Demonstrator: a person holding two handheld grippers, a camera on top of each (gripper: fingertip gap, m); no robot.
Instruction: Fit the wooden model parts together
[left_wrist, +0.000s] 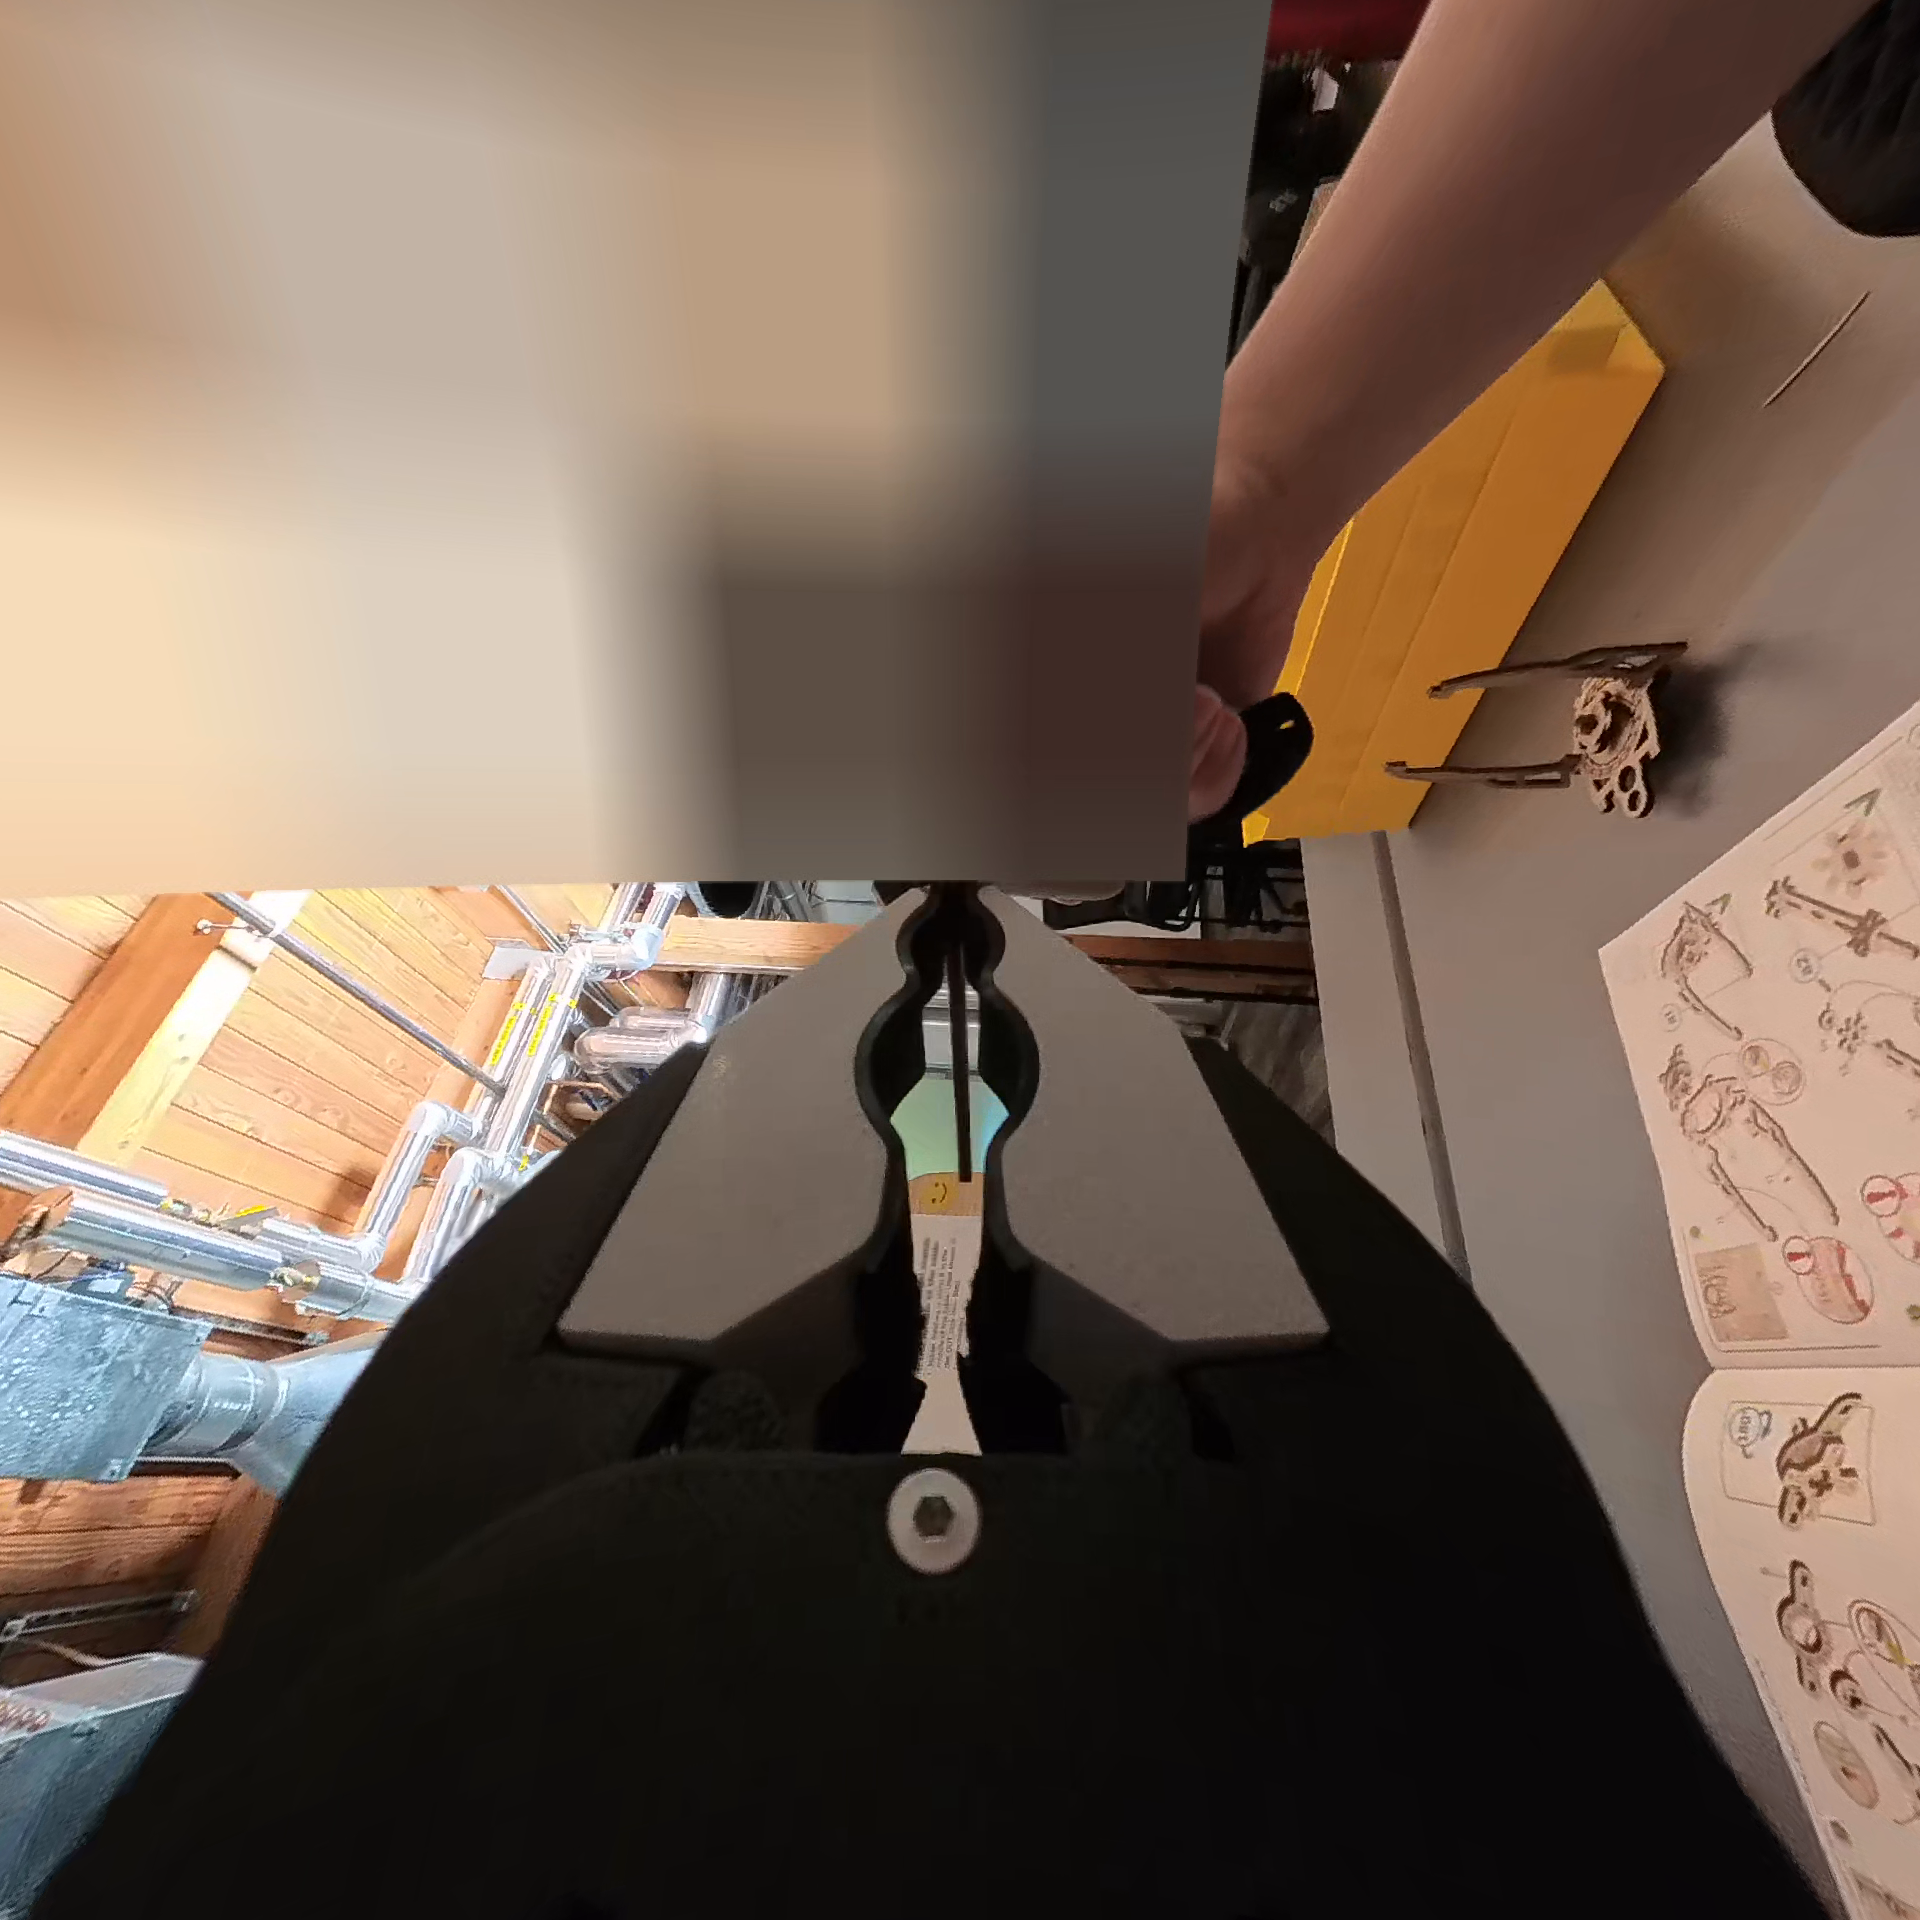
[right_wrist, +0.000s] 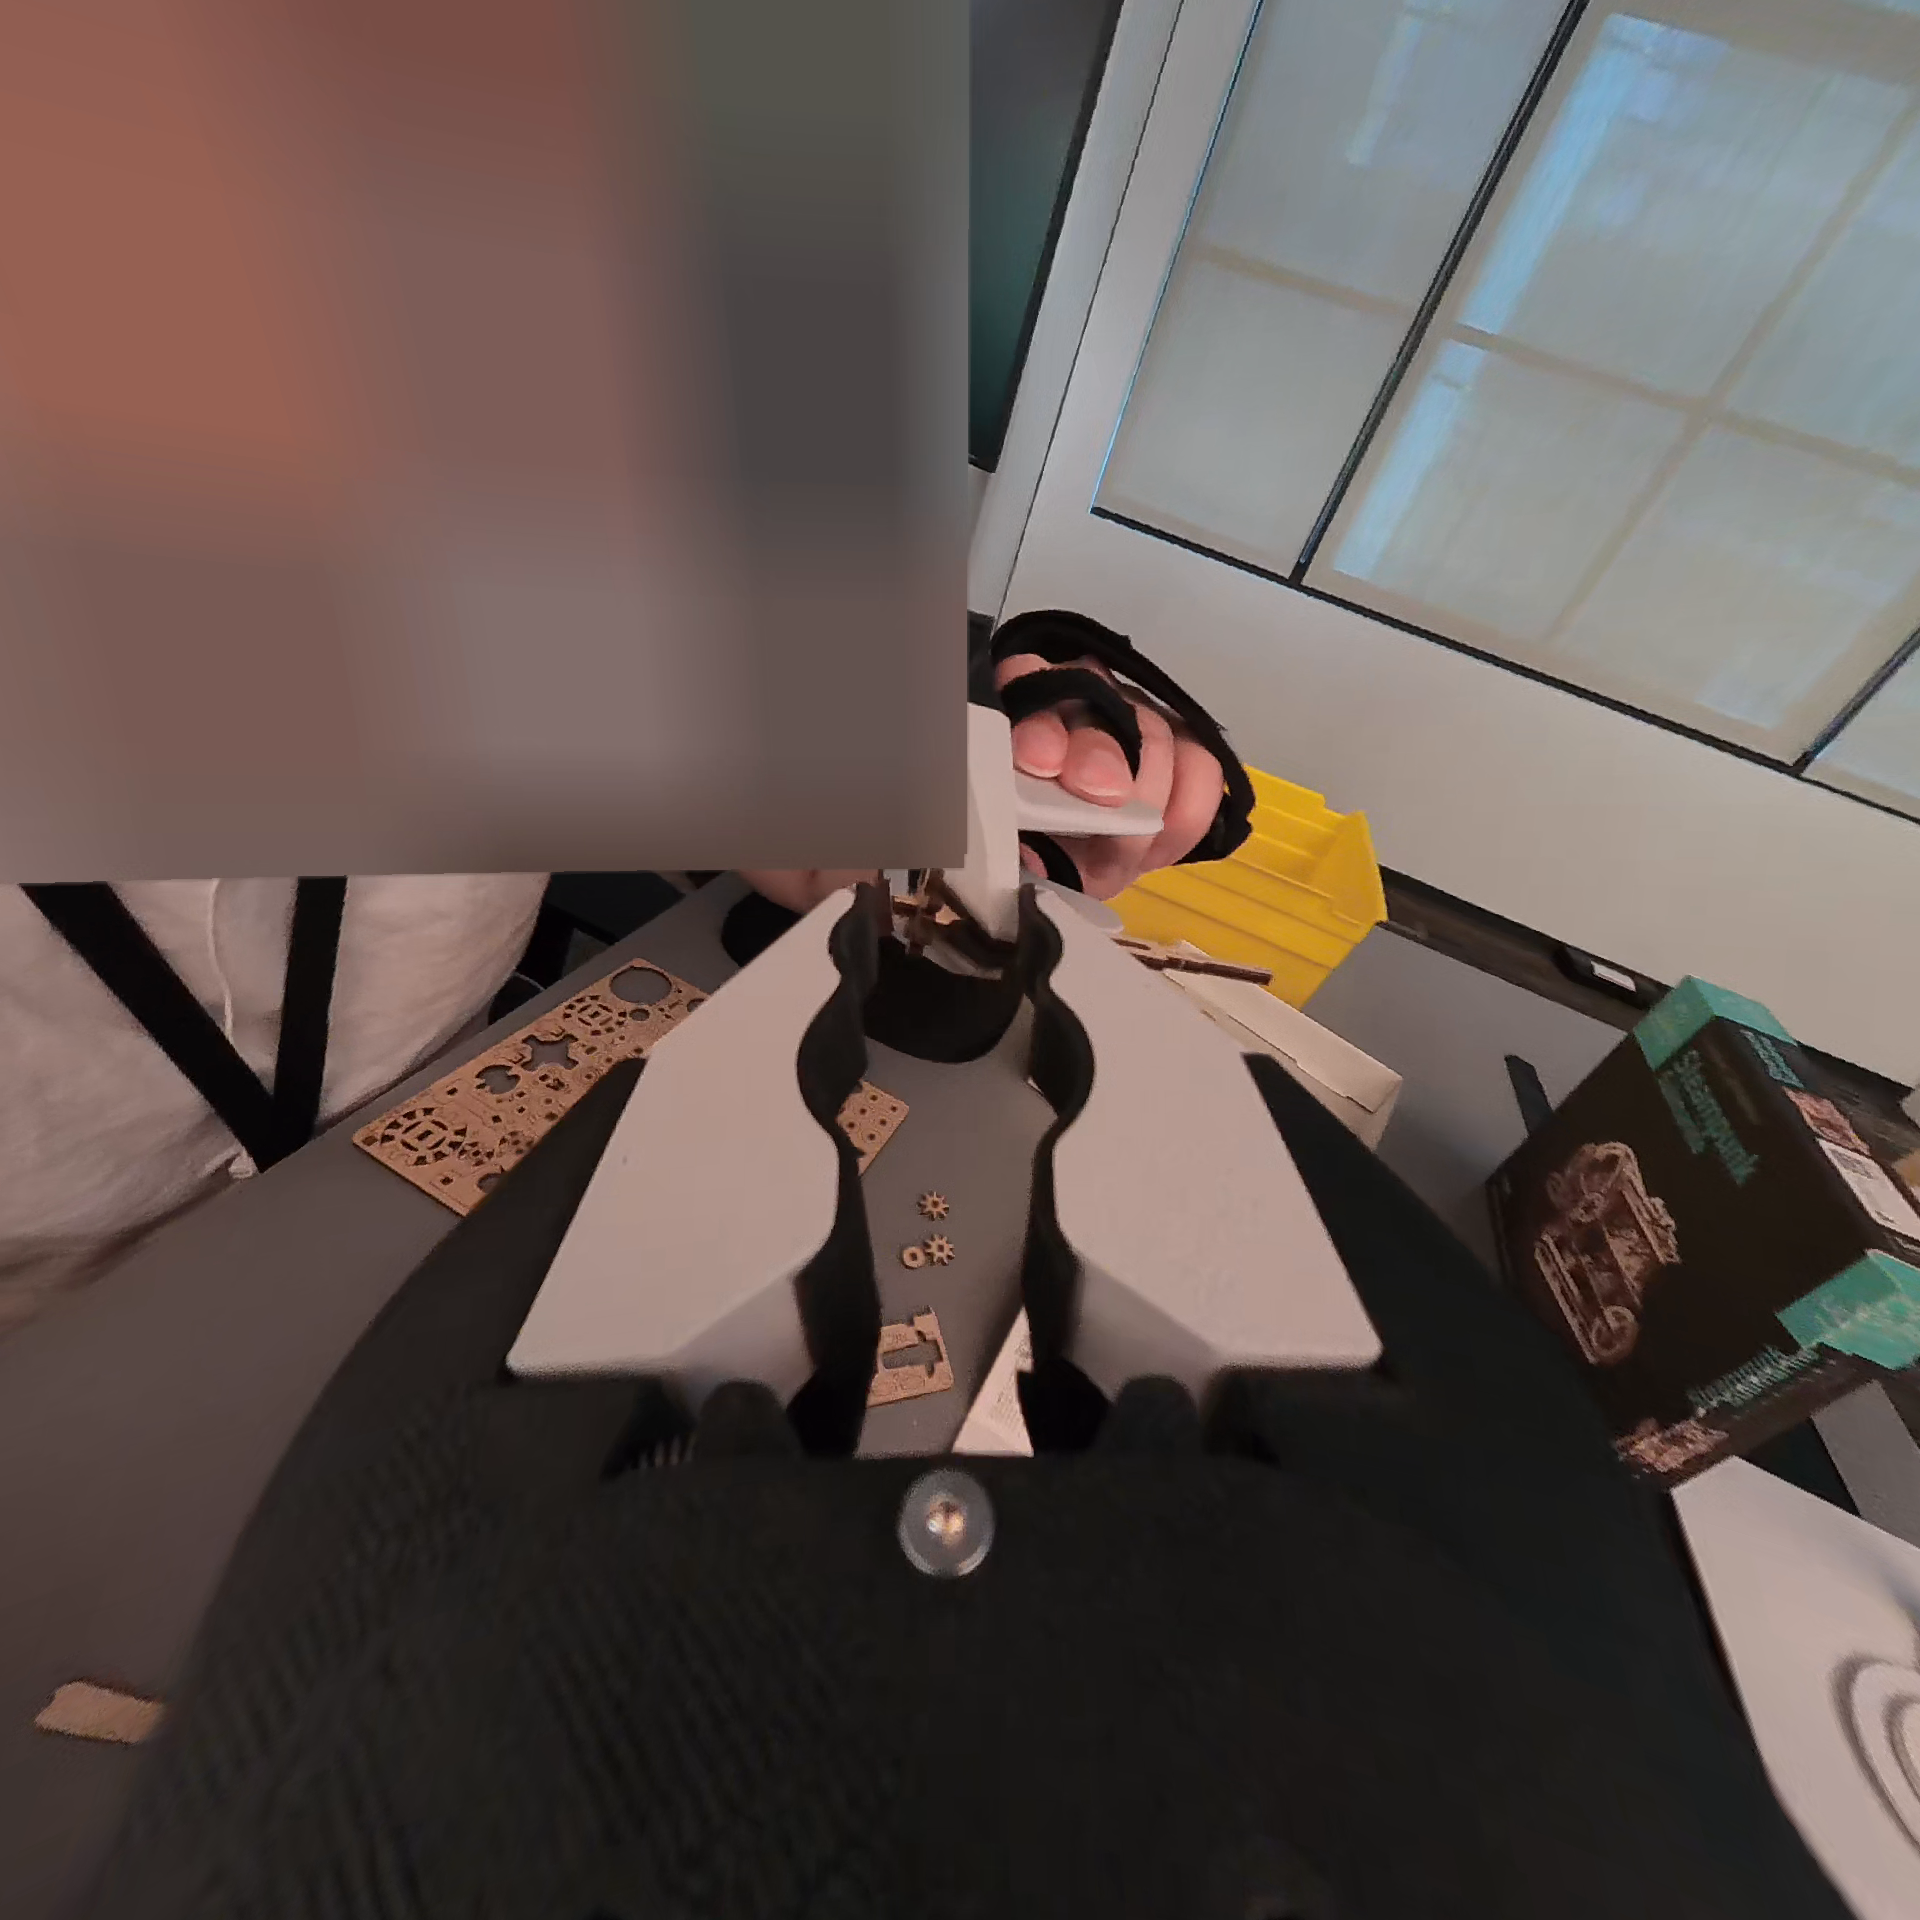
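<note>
In the left wrist view my left gripper (left_wrist: 951, 909) is shut on a thin dark wooden part (left_wrist: 961, 1049) seen edge-on; its top is hidden by a blur patch. In the right wrist view my right gripper (right_wrist: 948, 914) has its jaws a small way apart, closed around a small wooden assembly (right_wrist: 914, 920) at the tips. The left gripper's white finger (right_wrist: 992, 842), held by a hand (right_wrist: 1101, 769), reaches down to that assembly. Another wooden assembly (left_wrist: 1605, 727) with two long arms stands on the grey table (left_wrist: 1538, 1039).
A yellow box (left_wrist: 1455, 582) and an instruction sheet (left_wrist: 1787, 1143) lie on the table. A cut-out wooden sheet (right_wrist: 540, 1081), small gears (right_wrist: 935, 1205), a dark product box (right_wrist: 1714, 1226), a yellow bin (right_wrist: 1278, 883) and a white box (right_wrist: 1299, 1049) surround the work spot. A person's arm (left_wrist: 1351, 364) crosses above.
</note>
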